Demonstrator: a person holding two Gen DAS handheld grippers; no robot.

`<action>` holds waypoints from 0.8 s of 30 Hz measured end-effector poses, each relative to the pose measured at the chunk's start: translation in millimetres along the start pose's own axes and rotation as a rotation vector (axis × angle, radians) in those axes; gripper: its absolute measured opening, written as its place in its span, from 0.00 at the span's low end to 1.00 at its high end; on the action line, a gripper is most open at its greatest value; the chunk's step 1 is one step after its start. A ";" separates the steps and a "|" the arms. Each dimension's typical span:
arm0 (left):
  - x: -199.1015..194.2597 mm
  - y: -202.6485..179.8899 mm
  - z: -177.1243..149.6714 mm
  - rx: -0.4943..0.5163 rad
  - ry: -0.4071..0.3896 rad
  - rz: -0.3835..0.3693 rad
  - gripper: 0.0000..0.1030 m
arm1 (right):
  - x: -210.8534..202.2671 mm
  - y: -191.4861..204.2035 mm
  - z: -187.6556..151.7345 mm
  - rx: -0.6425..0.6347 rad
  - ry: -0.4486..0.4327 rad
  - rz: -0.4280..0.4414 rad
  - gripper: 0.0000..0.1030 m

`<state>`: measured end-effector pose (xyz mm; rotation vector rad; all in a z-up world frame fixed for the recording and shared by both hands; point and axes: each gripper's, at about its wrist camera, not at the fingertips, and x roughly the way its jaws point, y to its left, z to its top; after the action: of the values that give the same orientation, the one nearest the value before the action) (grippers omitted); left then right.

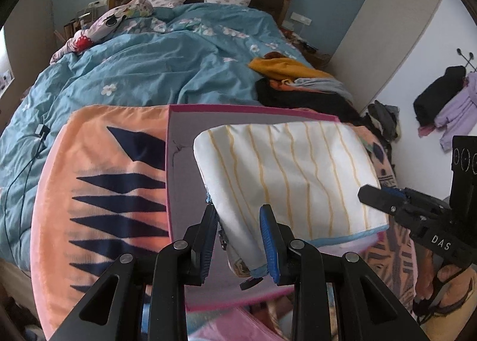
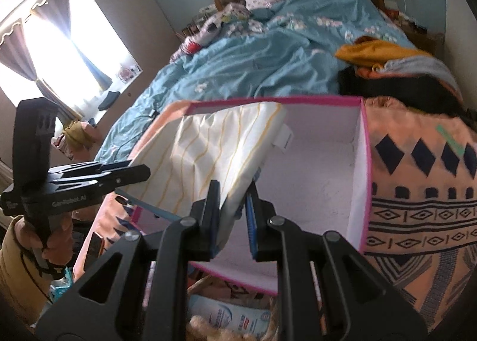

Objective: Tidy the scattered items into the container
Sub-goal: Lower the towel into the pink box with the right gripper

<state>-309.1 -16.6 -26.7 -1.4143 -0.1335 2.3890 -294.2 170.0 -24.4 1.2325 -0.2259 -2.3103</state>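
Observation:
A folded white cloth with yellow stripes (image 1: 292, 174) is held over the open fabric storage box with pink rim (image 1: 179, 162). My left gripper (image 1: 238, 239) is shut on the cloth's near edge. My right gripper (image 2: 232, 210) is shut on the cloth's other near edge (image 2: 220, 156), above the box's pale interior (image 2: 316, 180). In the left wrist view the right gripper (image 1: 384, 198) reaches in from the right; in the right wrist view the left gripper (image 2: 125, 177) comes in from the left. The box's inside looks bare where visible.
The box has orange patterned sides (image 2: 417, 192) and stands at the foot of a bed with a blue quilt (image 1: 143, 67). A pile of yellow, grey and black clothes (image 1: 298, 82) lies on the bed's right side. Packets (image 2: 232, 317) lie below the box.

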 end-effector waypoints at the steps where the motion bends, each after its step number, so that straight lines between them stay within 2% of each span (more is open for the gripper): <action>1: 6.1 2.6 1.0 -0.007 0.005 0.004 0.28 | 7.0 -3.1 -0.2 0.008 0.010 -0.001 0.18; 6: 35.5 10.3 4.8 -0.010 0.038 0.047 0.28 | 40.6 -15.7 0.9 0.045 0.059 -0.008 0.18; 14: 67.7 19.5 9.2 -0.029 0.070 0.067 0.28 | 78.8 -25.2 8.8 0.043 0.122 -0.053 0.18; 17: 72.7 17.9 11.7 -0.019 0.061 0.071 0.28 | 90.9 -29.1 11.0 0.040 0.146 -0.067 0.18; 24: 83.3 7.6 16.7 0.042 0.047 0.138 0.28 | 112.5 -35.4 15.3 0.042 0.191 -0.098 0.18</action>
<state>-361.7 7.3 -89.5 -1.5044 0.0268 2.4501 -370.9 141.9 -110.8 1.5052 -0.1512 -2.2604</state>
